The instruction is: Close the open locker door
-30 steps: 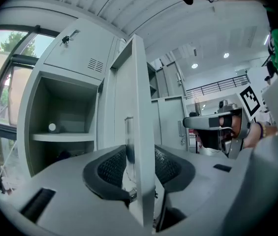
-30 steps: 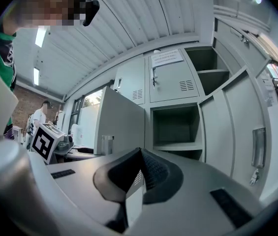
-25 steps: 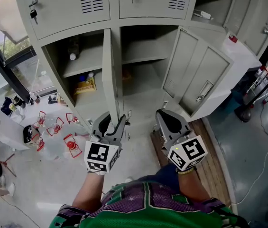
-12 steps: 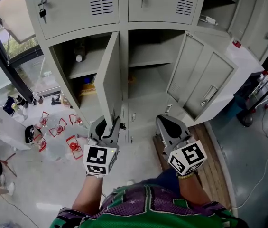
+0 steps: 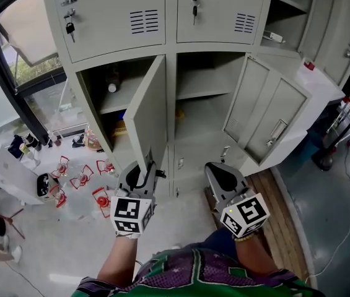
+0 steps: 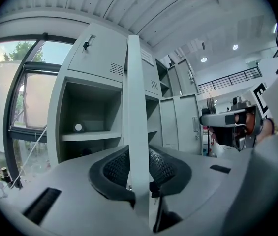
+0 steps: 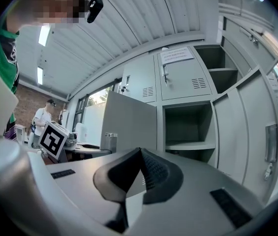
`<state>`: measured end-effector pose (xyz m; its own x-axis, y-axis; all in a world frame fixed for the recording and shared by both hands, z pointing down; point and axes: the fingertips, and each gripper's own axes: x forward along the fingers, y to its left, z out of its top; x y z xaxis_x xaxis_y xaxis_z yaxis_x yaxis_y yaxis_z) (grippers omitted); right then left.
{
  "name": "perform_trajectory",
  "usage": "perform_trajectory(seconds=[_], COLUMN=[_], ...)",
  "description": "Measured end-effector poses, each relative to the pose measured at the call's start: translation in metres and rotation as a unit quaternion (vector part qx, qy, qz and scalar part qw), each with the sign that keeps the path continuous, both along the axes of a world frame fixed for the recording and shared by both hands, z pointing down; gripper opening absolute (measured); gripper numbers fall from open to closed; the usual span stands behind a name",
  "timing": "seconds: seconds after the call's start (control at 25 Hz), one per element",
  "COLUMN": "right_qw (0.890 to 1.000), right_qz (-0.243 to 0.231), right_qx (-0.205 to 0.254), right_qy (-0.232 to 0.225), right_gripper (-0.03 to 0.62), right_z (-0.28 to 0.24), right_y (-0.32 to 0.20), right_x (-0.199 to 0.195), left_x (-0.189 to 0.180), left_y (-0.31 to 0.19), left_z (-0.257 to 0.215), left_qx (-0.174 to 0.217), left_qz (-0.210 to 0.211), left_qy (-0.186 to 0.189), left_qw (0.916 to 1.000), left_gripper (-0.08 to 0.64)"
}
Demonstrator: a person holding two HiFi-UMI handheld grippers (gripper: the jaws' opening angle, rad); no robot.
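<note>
The grey locker bank has two open doors. The left open door (image 5: pixel 150 110) stands edge-on to me, and my left gripper (image 5: pixel 142 169) is at its lower free edge. In the left gripper view the door's edge (image 6: pixel 135 107) runs up between the jaws of the left gripper (image 6: pixel 139 173). The jaws have just been closing and the pads press on both faces of the door. My right gripper (image 5: pixel 219 169) hangs shut and empty in front of the middle compartment, left of the second open door (image 5: pixel 267 113). In the right gripper view the right gripper (image 7: pixel 138 168) faces the left door (image 7: pixel 129 127).
Keys (image 5: pixel 69 26) hang in the upper doors' locks. A bottle (image 5: pixel 113 86) and a yellow packet (image 5: pixel 120 129) sit inside the left compartment. Red objects (image 5: pixel 82 178) lie on the floor at the left. A wooden platform (image 5: pixel 280 209) runs along the right, under the second door.
The left gripper's jaws have narrowed onto the left door's edge, and the door now shows more of its face. Both grippers have shifted slightly across the locker front.
</note>
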<state>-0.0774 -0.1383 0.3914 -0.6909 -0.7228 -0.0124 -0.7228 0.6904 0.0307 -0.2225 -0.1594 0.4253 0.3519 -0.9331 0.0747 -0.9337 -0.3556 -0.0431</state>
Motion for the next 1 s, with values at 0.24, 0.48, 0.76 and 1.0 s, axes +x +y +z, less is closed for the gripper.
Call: perform_trajectory(seconds=[0.24, 0.48, 0.76, 1.0], right_qw=[1.000, 1.000, 1.000, 0.999], right_qz=[-0.001, 0.000, -0.006, -0.031], right_qx=[0.012, 0.007, 0.003, 0.007], right_qy=[0.004, 0.014, 0.015, 0.003], right_gripper=[0.008, 0.008, 0.008, 0.008], right_z=[-0.009, -0.008, -0.006, -0.009], right_y=[0.003, 0.006, 0.004, -0.011], right_x=[-0.017, -0.033, -0.035, -0.046], left_x=[-0.013, -0.036, -0.067, -0.075], left_y=[0.002, 0.002, -0.007, -0.009], left_z=[0.002, 0.002, 0.001, 0.002], left_qx=[-0.002, 0.002, 0.005, -0.010], left_qz=[0.002, -0.007, -0.042, -0.047], left_qy=[0.003, 0.023, 0.031, 0.018], left_qw=[1.0000, 0.9997, 0.9986, 0.9987], left_gripper=[0.094, 0.097, 0.126, 0.135])
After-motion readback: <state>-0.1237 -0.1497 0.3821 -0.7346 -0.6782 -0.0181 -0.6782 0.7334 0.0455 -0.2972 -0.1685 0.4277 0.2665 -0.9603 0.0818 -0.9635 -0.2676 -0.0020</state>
